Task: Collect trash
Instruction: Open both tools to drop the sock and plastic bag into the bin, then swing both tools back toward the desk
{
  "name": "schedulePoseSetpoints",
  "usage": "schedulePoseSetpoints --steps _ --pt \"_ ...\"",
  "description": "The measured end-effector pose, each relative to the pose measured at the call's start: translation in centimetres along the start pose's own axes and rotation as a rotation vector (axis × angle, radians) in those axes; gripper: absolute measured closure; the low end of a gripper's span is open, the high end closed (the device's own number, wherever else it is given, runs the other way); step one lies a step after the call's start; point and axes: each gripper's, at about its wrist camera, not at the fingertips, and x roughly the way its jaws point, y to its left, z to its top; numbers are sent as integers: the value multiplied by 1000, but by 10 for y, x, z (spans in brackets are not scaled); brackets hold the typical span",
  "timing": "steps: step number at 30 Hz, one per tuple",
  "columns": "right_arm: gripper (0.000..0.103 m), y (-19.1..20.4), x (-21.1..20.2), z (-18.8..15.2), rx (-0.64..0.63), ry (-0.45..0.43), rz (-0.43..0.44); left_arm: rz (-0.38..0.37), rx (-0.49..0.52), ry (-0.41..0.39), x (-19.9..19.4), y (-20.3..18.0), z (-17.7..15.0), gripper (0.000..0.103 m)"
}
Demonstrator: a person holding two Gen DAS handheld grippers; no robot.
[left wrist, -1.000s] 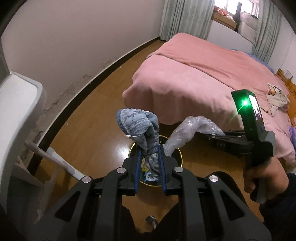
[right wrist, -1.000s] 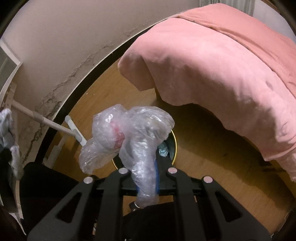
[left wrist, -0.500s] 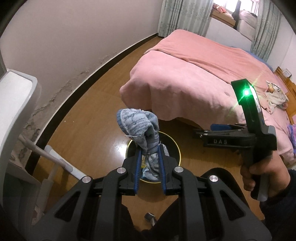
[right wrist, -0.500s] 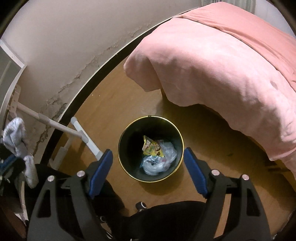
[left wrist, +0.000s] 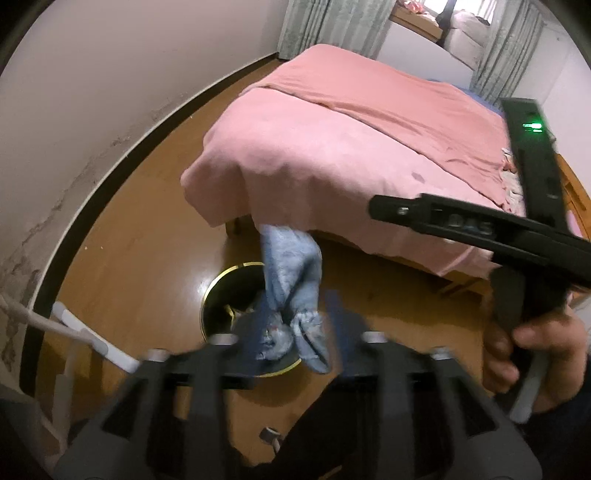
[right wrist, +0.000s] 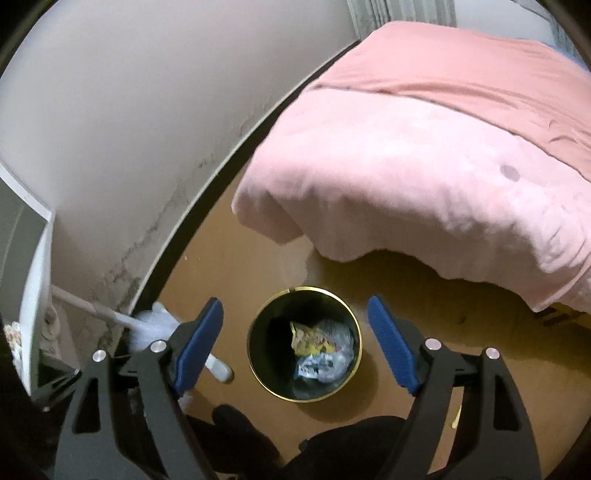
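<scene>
The sock (left wrist: 291,280), a blue-grey knit, is hanging between the blurred blue pads of the left gripper (left wrist: 297,319), right over the bin (left wrist: 236,271). The left jaws are opening, and the pads are standing off the sock on either side, so it is no longer being pinched; its lower end is drooping toward the bin's mouth.

The bin (right wrist: 304,341) is sitting on the wood floor (right wrist: 229,266) near the corner of the bed (right wrist: 424,155); it is black with a thin gold rim. Inside it, a yellow printed wrapper (right wrist: 308,338) is lying against a crumpled clear bag (right wrist: 328,354). The wrapper's print is too small to read.

The right gripper (right wrist: 295,345) is hovering above the bin with its jaws spread wide and nothing between them. In the left wrist view, the same right gripper (left wrist: 373,208) is showing from the side, with raised letters on its arm reading "DAS" and a green light glowing on its upright part. The right hand (left wrist: 535,354) is wrapping its grip.

A pink cover is draping over the bed's edge. A white pole (right wrist: 110,314) is leaning by the wall (right wrist: 110,129), whose lower part is looking stained and cracked above a dark baseboard. Curtains (left wrist: 332,29) are hanging beyond the bed.
</scene>
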Motion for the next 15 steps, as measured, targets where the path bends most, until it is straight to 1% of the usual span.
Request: schedulePoseSetpoints --steps 1,2,7,11,14,15 --pt "24 1 -2 2 1 -7 4 8 1 -9 0 -1 2 38" --pt "24 2 -5 4 1 -14 11 26 4 -24 -3 -2 5 38" --pt "24 21 -16 12 -28 -35 38 60 2 -48 -23 2 3 37" --pt "24 52 -18 16 -73 -36 77 115 -18 -95 -58 17 -7 26" --pt "24 91 -19 15 -131 -34 123 168 -49 -146 -94 37 -20 17" --pt "24 109 -20 14 -161 -35 145 198 -67 -166 -109 46 -25 14"
